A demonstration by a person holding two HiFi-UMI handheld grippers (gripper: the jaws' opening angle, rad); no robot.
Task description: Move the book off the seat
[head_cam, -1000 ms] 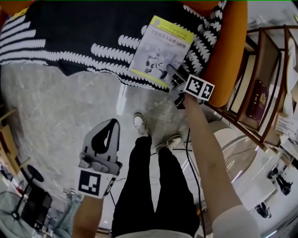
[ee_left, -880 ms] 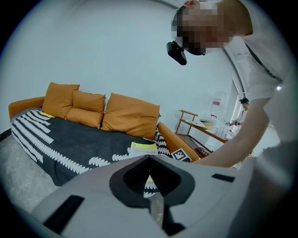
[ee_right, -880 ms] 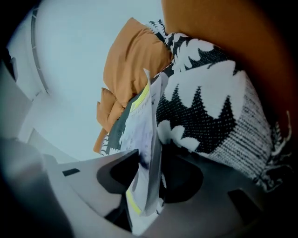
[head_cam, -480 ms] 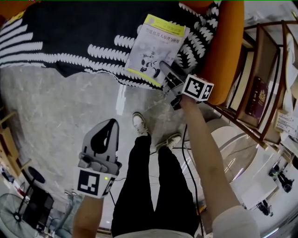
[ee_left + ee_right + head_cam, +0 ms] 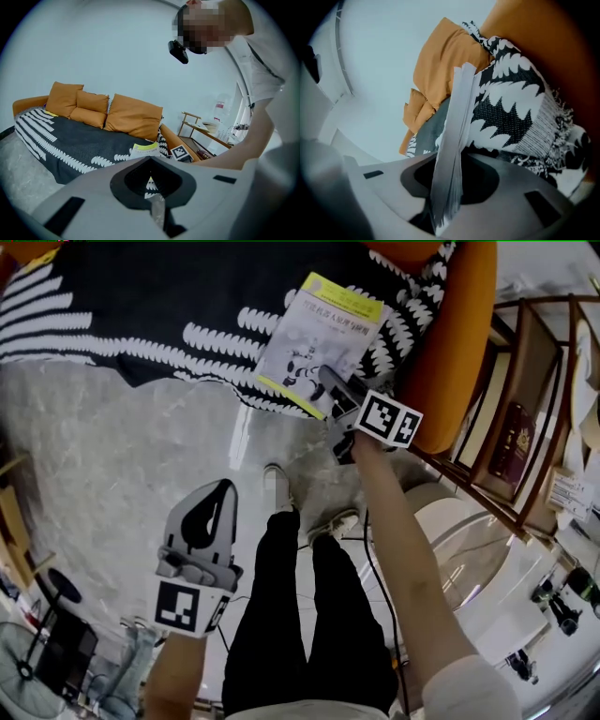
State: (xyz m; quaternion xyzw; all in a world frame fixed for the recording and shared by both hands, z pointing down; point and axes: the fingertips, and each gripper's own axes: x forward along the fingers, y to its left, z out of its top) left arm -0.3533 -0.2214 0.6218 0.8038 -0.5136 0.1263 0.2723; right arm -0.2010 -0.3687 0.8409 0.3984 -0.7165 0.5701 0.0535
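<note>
A thin book (image 5: 322, 343) with a white and yellow cover lies on the sofa's black-and-white blanket (image 5: 141, 306), near the orange armrest (image 5: 459, 343). My right gripper (image 5: 330, 381) has the book's near corner between its jaws, which have just been closing. In the right gripper view the page edges (image 5: 454, 140) run straight through the right gripper (image 5: 447, 197), clamped. My left gripper (image 5: 223, 486) hangs low over the floor, tips together and empty. From the left gripper (image 5: 151, 159) I see the book (image 5: 144, 149) on the sofa beyond.
A wooden shelf unit (image 5: 525, 399) with books stands right of the armrest, with a round white table (image 5: 487, 559) nearer. The person's legs and shoes (image 5: 291, 615) stand on the marble floor in front of the sofa. Orange cushions (image 5: 131, 115) line the sofa back.
The right gripper's jaws have closed on the book's near corner and the gripper has risen slightly. The left gripper has stayed put.
</note>
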